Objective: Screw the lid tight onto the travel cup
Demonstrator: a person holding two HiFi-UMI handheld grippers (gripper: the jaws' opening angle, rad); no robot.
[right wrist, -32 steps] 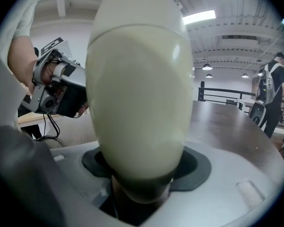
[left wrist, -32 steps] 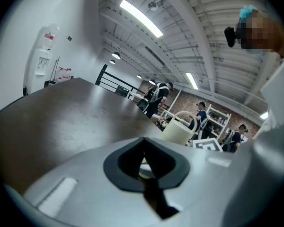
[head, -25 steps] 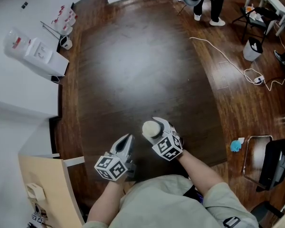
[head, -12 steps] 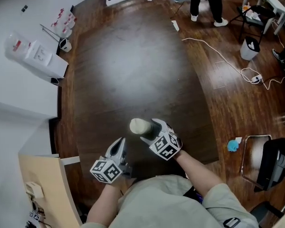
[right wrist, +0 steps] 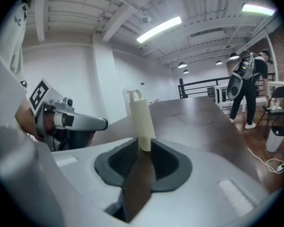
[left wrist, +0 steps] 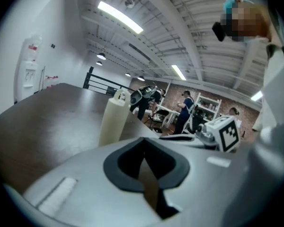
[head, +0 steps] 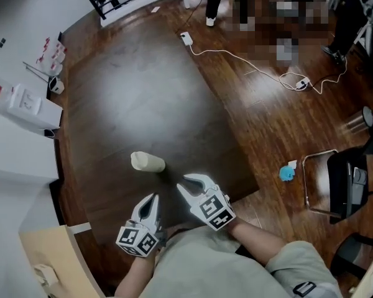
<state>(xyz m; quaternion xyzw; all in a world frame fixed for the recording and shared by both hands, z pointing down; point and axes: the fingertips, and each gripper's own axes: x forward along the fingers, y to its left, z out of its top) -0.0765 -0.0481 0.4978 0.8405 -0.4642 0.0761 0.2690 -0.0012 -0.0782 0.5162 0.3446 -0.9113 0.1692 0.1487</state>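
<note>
travel cup (head: pixel 148 161): cream, stands upright on the dark table (head: pixel 143 85), toward its near edge; free of both grippers.
lid (right wrist: pixel 134 96): sits on top of the cup, with a small loop handle sticking up; cannot tell how tightly it is screwed on.
left gripper (head: pixel 152 199): closed, pads pressed together with nothing between them; hangs low over the near edge of the table, tips aimed at 12 o'clock, straight toward the cup, and apart from it.
right gripper (head: pixel 188 183): jaws closing, a narrow gap between the pads showing only bare table; cup beyond the tips at 11 o'clock, not between the pads and not touched.
grippers to each other: side by side, right at 2 o'clock of the left, near but not touching; marker cubes at their rear ends, close to the person's body.
cup in the gripper views: left gripper view puts it at 11 o'clock above the shut jaws; right gripper view puts it at 12 o'clock, right above the gap.
table top: bare apart from the cup, with a wide pale sheen of light at its middle.
floor: brown wood, a white cable (head: pixel 248 61) trailing at 1 o'clock of the table, a small blue object (head: pixel 288 172) at 3 o'clock of the right gripper.
chair (head: pixel 342 188): black, at 3 o'clock, well apart from the table.
</note>
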